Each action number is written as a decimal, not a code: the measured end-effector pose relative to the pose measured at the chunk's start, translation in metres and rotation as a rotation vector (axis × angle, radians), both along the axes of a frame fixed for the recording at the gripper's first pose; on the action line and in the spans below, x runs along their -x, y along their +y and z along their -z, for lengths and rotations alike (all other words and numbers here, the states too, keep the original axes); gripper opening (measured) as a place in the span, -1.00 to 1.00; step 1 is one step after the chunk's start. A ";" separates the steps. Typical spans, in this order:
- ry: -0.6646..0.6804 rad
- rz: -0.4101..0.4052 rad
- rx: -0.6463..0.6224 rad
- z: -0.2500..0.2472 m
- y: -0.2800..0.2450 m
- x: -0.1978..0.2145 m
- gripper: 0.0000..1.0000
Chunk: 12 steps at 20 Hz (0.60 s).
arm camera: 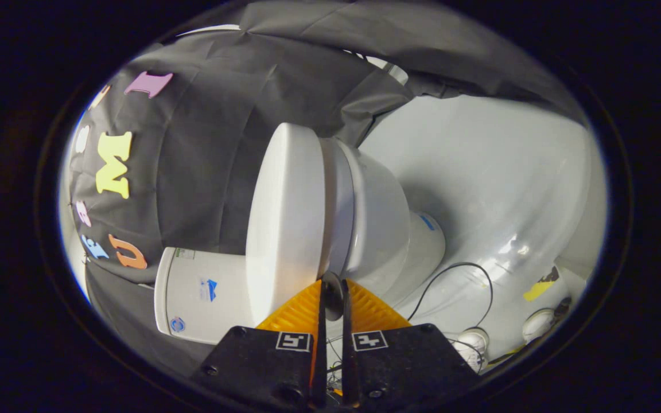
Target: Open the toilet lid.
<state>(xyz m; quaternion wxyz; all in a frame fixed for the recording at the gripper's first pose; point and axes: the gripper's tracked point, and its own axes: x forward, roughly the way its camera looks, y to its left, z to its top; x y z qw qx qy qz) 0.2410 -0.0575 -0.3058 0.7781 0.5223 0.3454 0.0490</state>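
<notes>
Just ahead of the tongs [331, 287] sits the lid [284, 218], its front edge at their tips. The fingers are nearly together, with a narrow gap between; whether they pinch that edge I cannot tell. Smooth, glossy and oval, the lid lies closed on the seat [336, 206] above the rounded bowl [382, 229], its long axis running away toward the tank [201, 295].

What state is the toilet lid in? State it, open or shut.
Shut. The toilet lid lies flat against the seat over the bowl. The gripper has its fingers nearly closed at the lid's front edge.
</notes>
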 end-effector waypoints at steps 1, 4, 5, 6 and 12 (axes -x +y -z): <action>0.013 0.004 -0.003 -0.001 0.001 0.000 -0.73; 0.024 0.000 0.044 -0.005 0.001 0.001 -0.74; 0.011 -0.008 0.075 -0.006 0.002 0.000 -0.76; 0.009 -0.013 0.099 -0.010 0.001 0.001 -0.78; 0.009 0.000 0.095 -0.019 0.004 0.001 -0.82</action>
